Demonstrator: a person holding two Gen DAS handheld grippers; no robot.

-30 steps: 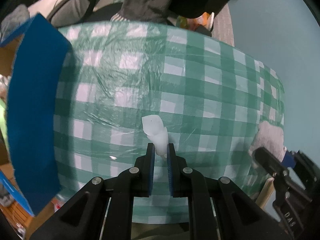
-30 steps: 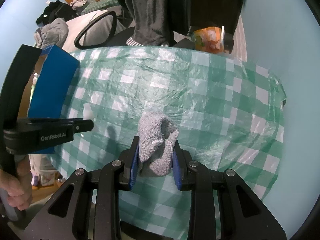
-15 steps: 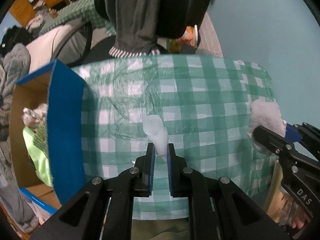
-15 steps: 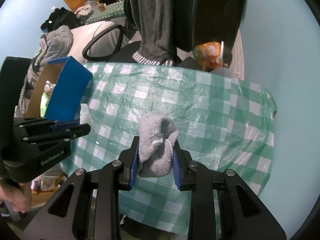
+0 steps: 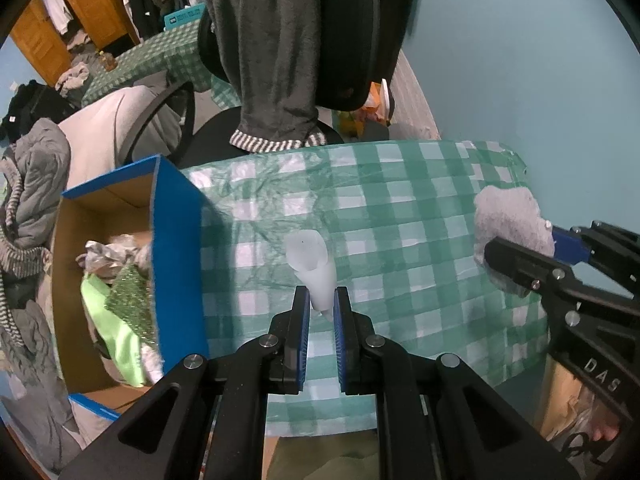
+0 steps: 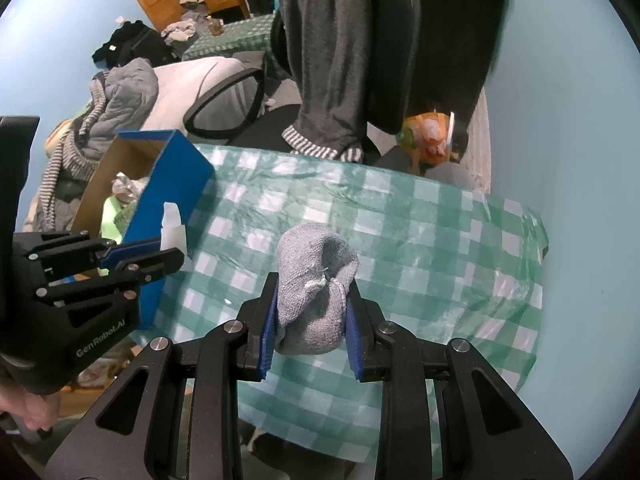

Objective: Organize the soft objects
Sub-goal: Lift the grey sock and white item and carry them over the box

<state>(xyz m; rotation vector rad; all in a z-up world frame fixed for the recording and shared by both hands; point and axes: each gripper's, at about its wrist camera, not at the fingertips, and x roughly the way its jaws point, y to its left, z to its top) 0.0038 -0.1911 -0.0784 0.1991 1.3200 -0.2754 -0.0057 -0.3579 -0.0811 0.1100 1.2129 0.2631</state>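
My left gripper (image 5: 321,300) is shut on a white soft foam piece (image 5: 310,258) and holds it high above the green checked table (image 5: 400,220). My right gripper (image 6: 312,304) is shut on a grey knitted sock bundle (image 6: 314,280), also held above the table. The sock also shows in the left wrist view (image 5: 510,220), and the white piece in the right wrist view (image 6: 172,226). A blue cardboard box (image 5: 172,240) stands open at the table's left edge with several soft items (image 5: 116,280) inside.
A black office chair (image 5: 344,40) draped with a grey garment (image 5: 272,60) stands behind the table. Piled clothes (image 5: 32,184) lie left of the box. A light blue wall (image 5: 520,60) runs along the right. Orange packaging (image 6: 428,136) lies behind the table.
Both grippers have risen and pulled back from the table with their items still held. The open box interior and the chair have come into view.
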